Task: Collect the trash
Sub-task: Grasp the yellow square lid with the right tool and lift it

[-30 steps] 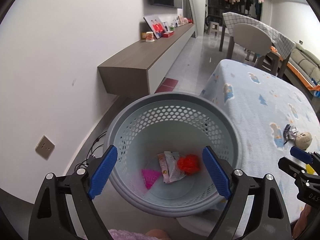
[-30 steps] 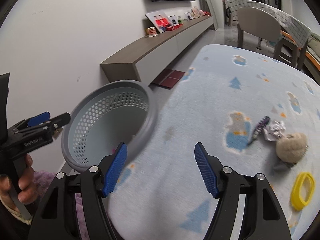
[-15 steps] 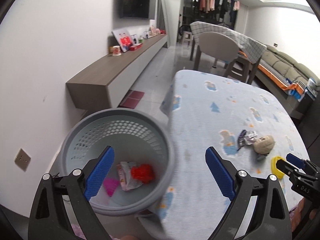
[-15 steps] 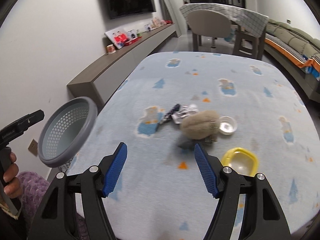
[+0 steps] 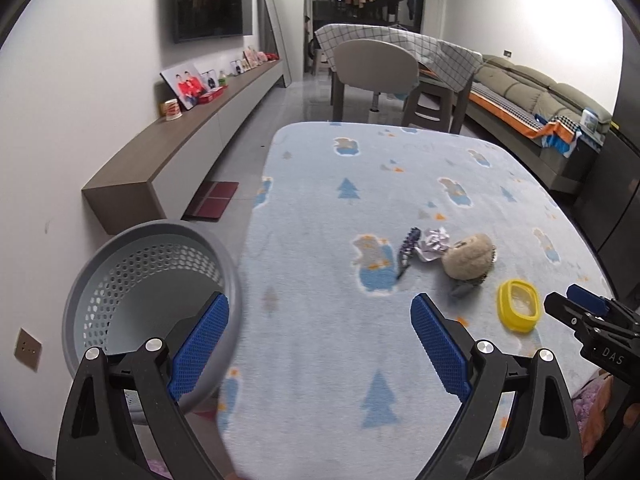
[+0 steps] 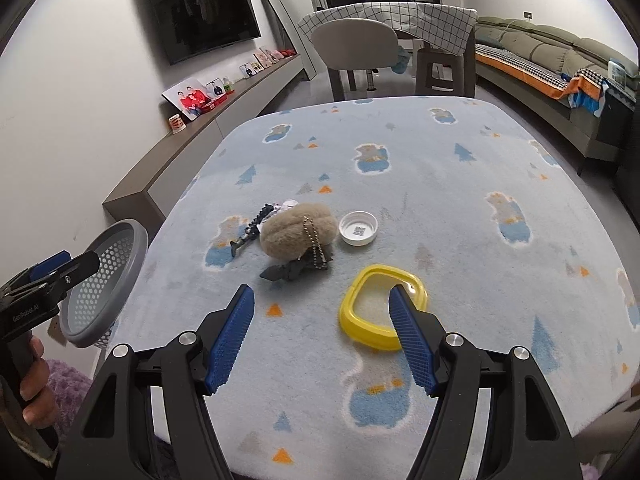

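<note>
A living room with a wall-mounted television and a long low shelf lies behind the table draped in a pale blue fleece cloth printed with bears and trees [image 6: 460, 208]. The litter sits bunched near its middle: a crumpled silver foil wrapper [image 5: 433, 242], a beige fluffy pom-pom on a ball chain [image 6: 298, 231], a white plastic bottle cap [image 6: 358, 228] lying hollow side up, and a yellow plastic ring-shaped lid [image 6: 382, 312] nearest me. I hold my right gripper [image 6: 320, 332] with jaws spread wide and empty just short of that lid, since it is the easiest first pick (my judgement). My left gripper [image 5: 320, 344] also gapes, holding nothing, beside the grey perforated plastic waste basket [image 5: 132, 280] standing off the table's left edge, handy for drops; its bottom is hidden from here.
</note>
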A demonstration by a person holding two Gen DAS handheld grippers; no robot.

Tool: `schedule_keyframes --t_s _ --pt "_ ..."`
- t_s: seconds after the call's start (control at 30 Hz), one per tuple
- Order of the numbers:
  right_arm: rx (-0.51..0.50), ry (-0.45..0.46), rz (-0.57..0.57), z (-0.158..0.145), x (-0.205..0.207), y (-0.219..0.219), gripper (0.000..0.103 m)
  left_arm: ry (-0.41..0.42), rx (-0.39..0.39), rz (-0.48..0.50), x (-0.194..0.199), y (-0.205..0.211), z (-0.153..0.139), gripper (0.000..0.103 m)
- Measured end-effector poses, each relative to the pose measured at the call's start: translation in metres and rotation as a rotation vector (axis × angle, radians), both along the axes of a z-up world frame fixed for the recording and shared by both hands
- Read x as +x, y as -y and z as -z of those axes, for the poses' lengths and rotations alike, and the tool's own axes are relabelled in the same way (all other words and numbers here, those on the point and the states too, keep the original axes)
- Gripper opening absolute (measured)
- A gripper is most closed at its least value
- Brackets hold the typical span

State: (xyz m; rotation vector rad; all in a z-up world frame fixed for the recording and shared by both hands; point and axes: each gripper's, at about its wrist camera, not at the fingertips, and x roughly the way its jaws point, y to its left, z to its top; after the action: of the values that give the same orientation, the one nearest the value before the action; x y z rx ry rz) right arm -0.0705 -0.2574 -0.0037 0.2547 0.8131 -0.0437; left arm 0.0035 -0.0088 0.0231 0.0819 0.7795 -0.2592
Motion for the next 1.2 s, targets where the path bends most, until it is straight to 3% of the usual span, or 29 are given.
schedule_keyframes --t_s 0.5,0.77,1.2 --pt "0.063 -0.035 0.071 0.022 -0.019 0.045 0.067 -0.056 0.042 0.068 -0.005 0.062 0.027 0.091" --pt "0.066 -0.121 0.055 0.043 -0.001 0.044 0.067 -0.057 0.061 0.066 -0.002 0.066 0.036 0.091" --pt "-0.008 -0.166 0.009 0.06 0.039 0.029 0.067 -0.072 0.056 0.056 0.005 0.062 0.045 0.091"
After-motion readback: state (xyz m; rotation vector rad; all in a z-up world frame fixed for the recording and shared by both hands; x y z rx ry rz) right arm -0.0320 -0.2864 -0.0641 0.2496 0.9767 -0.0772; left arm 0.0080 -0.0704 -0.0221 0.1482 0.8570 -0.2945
